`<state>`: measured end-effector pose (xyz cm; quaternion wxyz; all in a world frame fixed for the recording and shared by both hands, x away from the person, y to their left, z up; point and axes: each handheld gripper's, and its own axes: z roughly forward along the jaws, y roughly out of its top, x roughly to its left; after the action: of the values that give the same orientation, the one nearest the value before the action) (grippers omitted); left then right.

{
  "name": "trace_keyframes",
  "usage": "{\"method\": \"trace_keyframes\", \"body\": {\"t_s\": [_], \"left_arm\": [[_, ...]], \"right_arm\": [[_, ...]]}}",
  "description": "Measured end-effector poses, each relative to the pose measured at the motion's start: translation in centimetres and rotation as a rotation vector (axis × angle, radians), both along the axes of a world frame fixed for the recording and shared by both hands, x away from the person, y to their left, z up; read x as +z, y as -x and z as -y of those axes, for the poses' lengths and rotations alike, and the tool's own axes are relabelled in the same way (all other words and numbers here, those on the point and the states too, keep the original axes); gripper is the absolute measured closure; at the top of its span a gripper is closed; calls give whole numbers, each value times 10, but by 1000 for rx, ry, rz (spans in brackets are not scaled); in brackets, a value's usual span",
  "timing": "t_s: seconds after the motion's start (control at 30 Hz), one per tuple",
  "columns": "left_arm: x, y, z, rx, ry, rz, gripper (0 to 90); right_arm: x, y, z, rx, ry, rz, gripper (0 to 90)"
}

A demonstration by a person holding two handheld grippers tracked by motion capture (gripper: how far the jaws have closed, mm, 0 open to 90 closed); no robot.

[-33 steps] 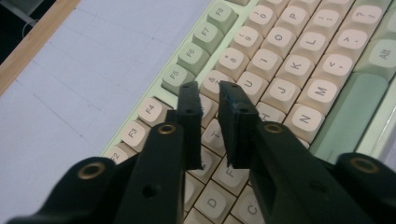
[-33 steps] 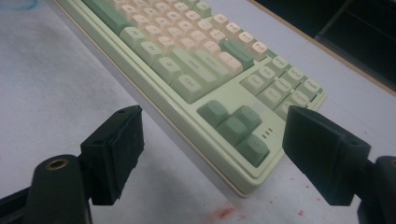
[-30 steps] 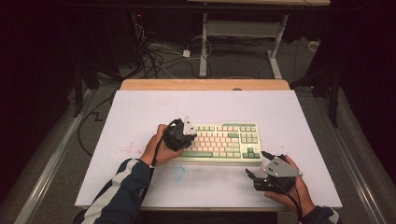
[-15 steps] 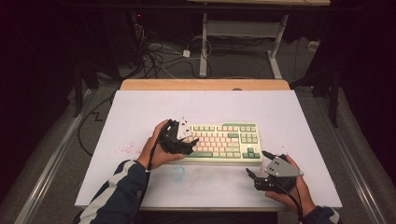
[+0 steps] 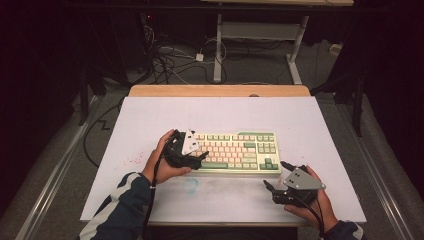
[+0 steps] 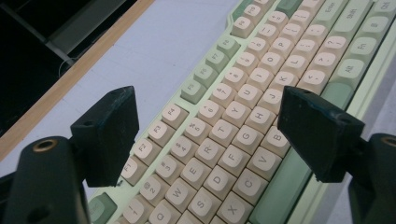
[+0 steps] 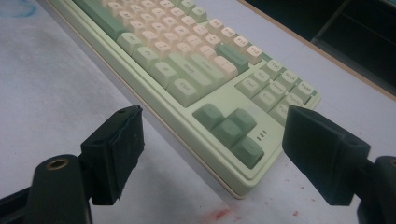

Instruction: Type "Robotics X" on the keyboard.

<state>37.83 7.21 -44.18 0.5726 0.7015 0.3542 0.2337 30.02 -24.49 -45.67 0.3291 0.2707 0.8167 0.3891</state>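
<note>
A dark room with cables and table legs on the floor lies behind a table (image 5: 150,115) covered by a white sheet, with a strip of bare wood along its far edge.

The left gripper (image 5: 196,156) hangs over the left end of a green and cream mechanical keyboard (image 5: 240,150). Its jaws have just been opening and now stand wide apart with nothing pinched between them. In the left gripper view its own gripper (image 6: 205,135) frames the letter keys from above: the cream keys of the keyboard (image 6: 243,116) run diagonally between the two black pads, and neither pad presses on a key. The person's left hand (image 5: 162,160) wraps the gripper body, a dark sleeve with light stripes trailing toward the near edge.

The right gripper (image 5: 278,175) sits near the table's near right corner, just off the keyboard's near right corner and apart from it. Its jaws are also spread, empty. In the right gripper view this gripper (image 7: 212,140) looks at the green arrow keys (image 7: 229,128) and the corner of the keyboard (image 7: 187,70), the white sheet between.

The keyboard lies flat about midway across the table, nearer the near edge, its long side parallel to that edge. A faint blue ring (image 5: 190,184) marks the sheet in front of it, and reddish specks (image 5: 131,161) lie toward the left edge.
</note>
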Motion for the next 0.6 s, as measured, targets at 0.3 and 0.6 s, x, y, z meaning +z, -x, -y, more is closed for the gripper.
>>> {"method": "trace_keyframes", "body": {"t_s": [0.3,0.6], "left_arm": [[-4,11,-7,3,-30,36,194],[-11,21,-23,24,-30,66,194]], "right_arm": [[-1,-1,1,-1,3,-4,213],[-1,0,0,-9,4,0,213]]}}
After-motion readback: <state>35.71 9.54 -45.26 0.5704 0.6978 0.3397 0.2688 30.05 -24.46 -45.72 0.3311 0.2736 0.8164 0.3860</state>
